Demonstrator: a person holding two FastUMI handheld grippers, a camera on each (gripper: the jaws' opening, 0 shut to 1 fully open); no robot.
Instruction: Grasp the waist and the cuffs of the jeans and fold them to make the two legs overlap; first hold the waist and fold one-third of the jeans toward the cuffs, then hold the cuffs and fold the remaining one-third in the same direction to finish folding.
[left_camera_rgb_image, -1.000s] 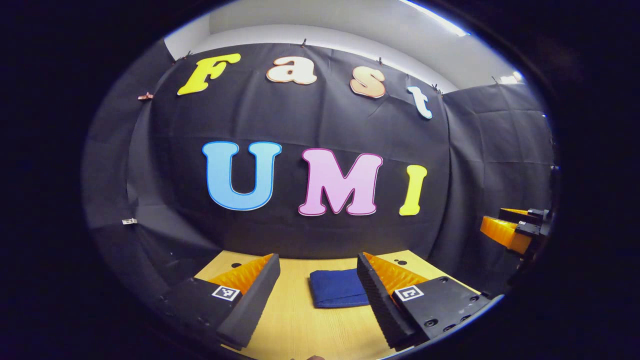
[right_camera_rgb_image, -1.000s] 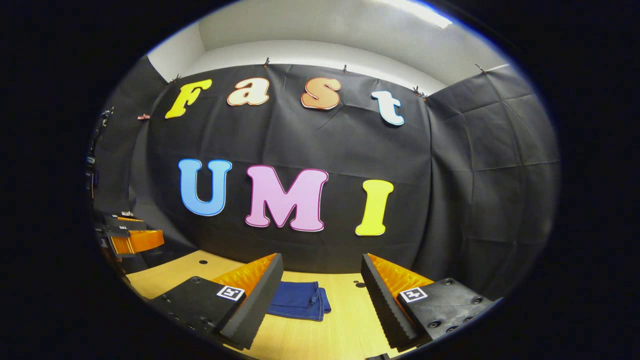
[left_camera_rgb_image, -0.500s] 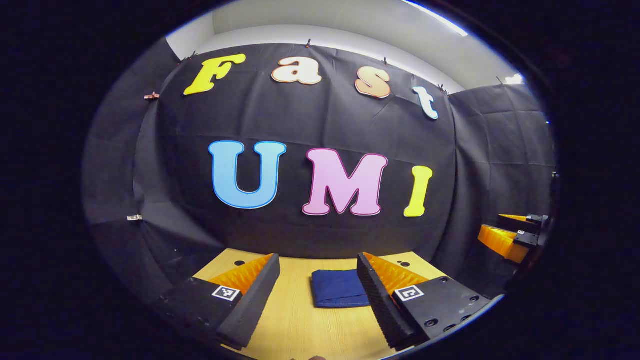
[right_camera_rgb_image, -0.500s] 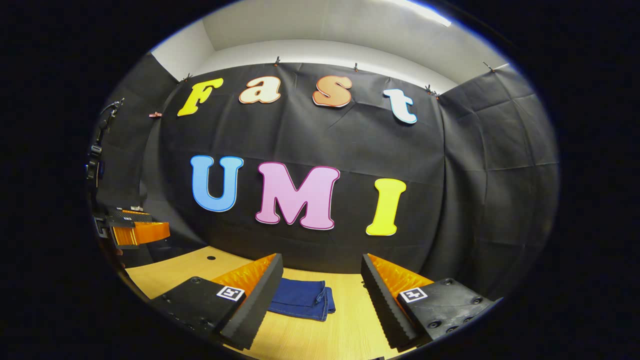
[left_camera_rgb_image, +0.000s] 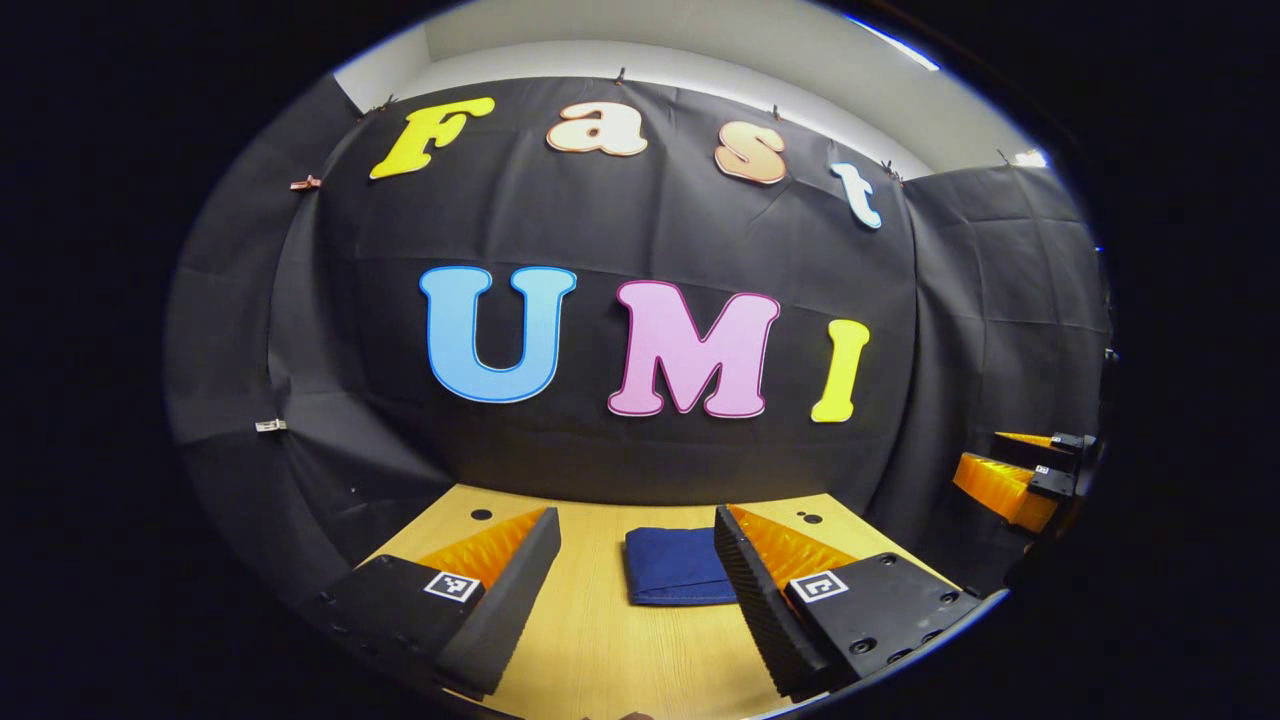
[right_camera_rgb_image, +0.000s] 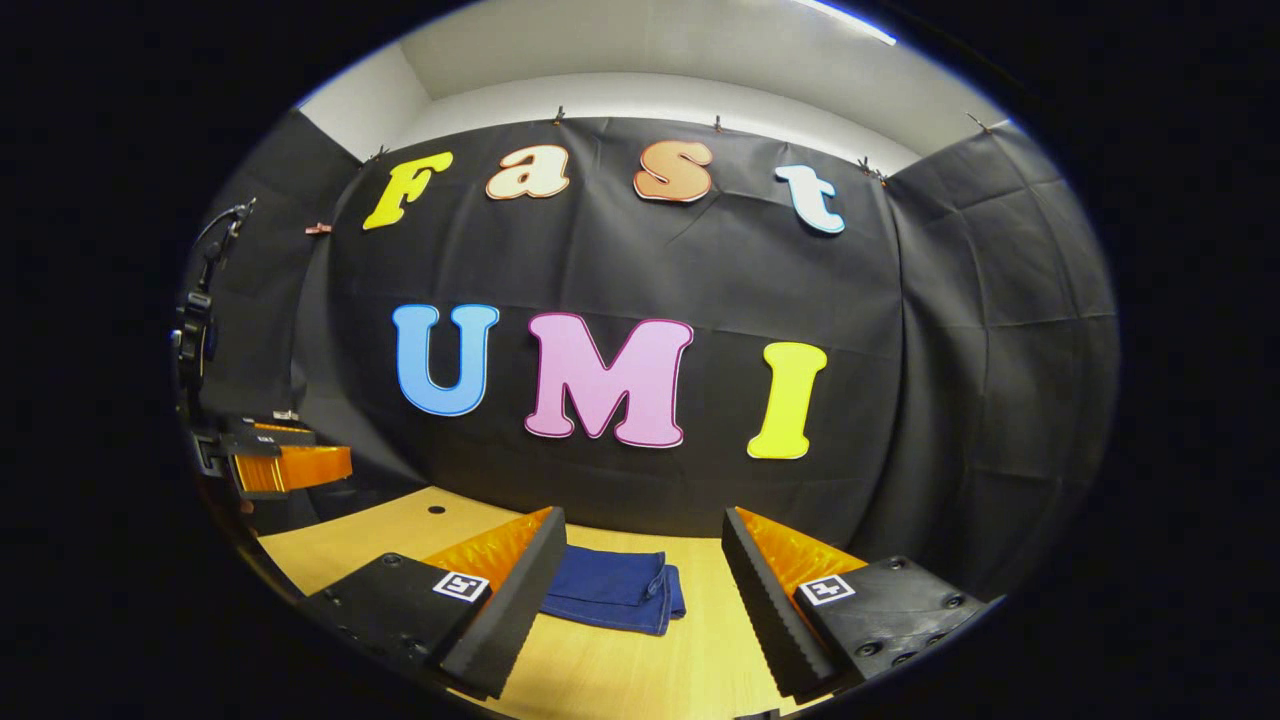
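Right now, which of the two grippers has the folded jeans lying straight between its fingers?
The right gripper: the jeans lie across its open gap. In the left gripper view, the left gripper has them off to one side, partly behind one finger.

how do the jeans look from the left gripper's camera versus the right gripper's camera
In the left gripper view the jeans show as a flat square packet tucked against that gripper's right-hand finger; in the right gripper view the jeans lie against the left-hand finger, with rolled, stacked fold edges showing. In both, they lie folded on the table, and the left gripper and right gripper hang open above.
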